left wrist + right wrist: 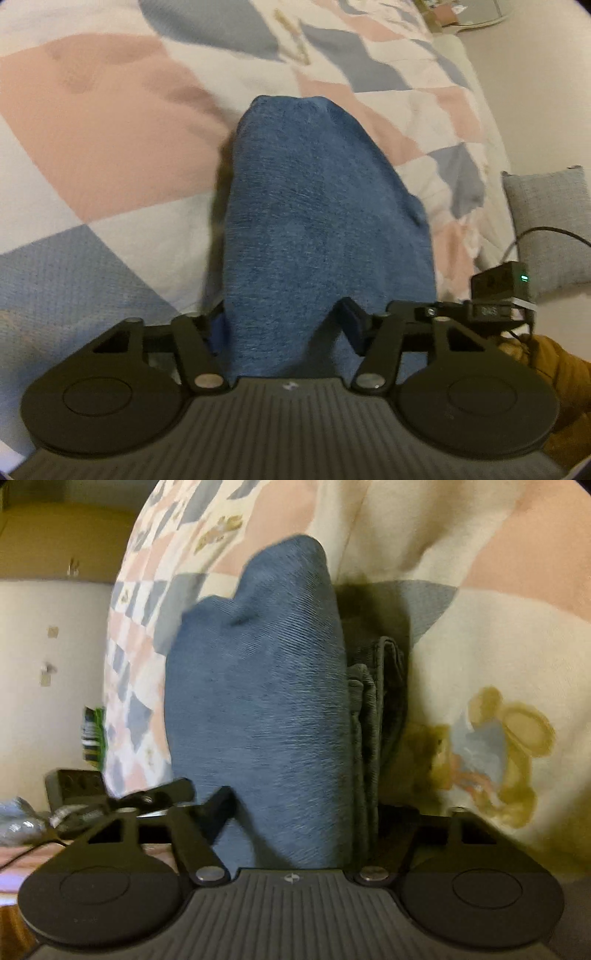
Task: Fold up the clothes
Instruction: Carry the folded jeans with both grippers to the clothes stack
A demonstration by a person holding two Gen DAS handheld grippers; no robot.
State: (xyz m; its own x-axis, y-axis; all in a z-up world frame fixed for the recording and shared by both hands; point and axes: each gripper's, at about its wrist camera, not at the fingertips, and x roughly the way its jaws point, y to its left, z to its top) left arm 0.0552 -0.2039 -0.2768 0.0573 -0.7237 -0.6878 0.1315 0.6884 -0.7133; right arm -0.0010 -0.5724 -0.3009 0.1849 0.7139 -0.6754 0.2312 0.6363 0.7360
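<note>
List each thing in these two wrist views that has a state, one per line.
blue garment: bunched thick, between both grippers' jaws, over the bed.
left gripper: jaws part closed, pressed on the blue garment.
right gripper: jaws part closed, pressed on the blue garment.
quilt: spread on the bed, rumpled in the right wrist view.

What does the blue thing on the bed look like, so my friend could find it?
Look at the big quilt with pink, grey-blue and white patches. On it lies a blue cloth, bunched between the jaws of both grippers. It is the only plain, deep-blue thing there, with a rough woven look, while the quilt around it is pale and patterned.
</note>
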